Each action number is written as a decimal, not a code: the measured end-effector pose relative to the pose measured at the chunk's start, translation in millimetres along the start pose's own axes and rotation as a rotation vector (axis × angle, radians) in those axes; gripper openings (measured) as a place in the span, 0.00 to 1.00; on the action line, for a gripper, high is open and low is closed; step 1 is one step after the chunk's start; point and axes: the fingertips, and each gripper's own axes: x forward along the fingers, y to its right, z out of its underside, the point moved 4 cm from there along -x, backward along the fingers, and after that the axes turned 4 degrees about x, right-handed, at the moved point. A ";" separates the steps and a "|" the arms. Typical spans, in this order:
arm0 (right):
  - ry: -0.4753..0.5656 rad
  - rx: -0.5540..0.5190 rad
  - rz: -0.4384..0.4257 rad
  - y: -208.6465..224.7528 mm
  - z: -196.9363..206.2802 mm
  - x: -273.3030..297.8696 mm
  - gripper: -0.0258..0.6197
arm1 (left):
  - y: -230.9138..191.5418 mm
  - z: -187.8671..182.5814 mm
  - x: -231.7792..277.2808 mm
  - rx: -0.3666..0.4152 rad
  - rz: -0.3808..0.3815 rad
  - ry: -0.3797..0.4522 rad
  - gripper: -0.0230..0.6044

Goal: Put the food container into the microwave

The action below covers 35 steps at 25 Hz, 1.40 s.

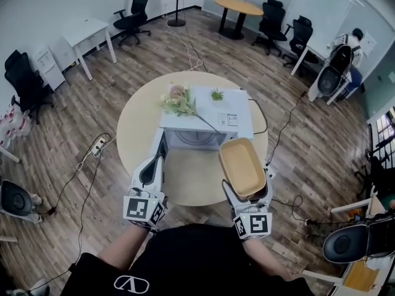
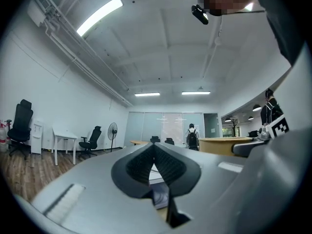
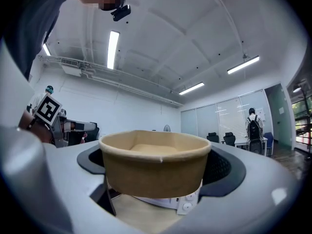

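Looking down in the head view, you have the food container [image 1: 242,167] in your right gripper [image 1: 248,189]. Its jaws are clamped on two opposite sides of the tan tub, and the empty inside faces the camera. The container hangs over the round bench [image 1: 133,128] at about 5 o'clock from the white microwave [image 1: 231,116], just off its front right corner and outside it. Your left gripper [image 1: 154,165] sits at about 7 o'clock from the microwave, close to a dark upright edge that looks like the door [image 1: 162,150] swung open. Two small plants [image 1: 180,100] lie on the microwave's top.

Turning to the left gripper view, its jaws are together. The left gripper [image 2: 154,152] has its dark pads meeting at the tips, with only a thin slit below them and nothing held. At 3 o'clock, the container's tan wall [image 2: 219,145] shows as a band, with the right gripper's marker cube [image 2: 278,126] just past it.

Moving to the right gripper view, the container [image 3: 156,162] fills the middle, pinched between the two dark pads of the right gripper [image 3: 156,167], its rim level and open. Under it, at 6 o'clock, you can see the microwave's front corner with its knobs [image 3: 187,204] and bare bench [image 3: 131,218]. The left gripper's marker cube [image 3: 48,108] shows at 9 o'clock, well apart from the container.
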 end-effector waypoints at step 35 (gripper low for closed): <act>-0.059 0.035 -0.227 31.9 39.3 74.4 0.90 | 35.7 0.1 50.1 0.041 -0.095 -0.023 0.04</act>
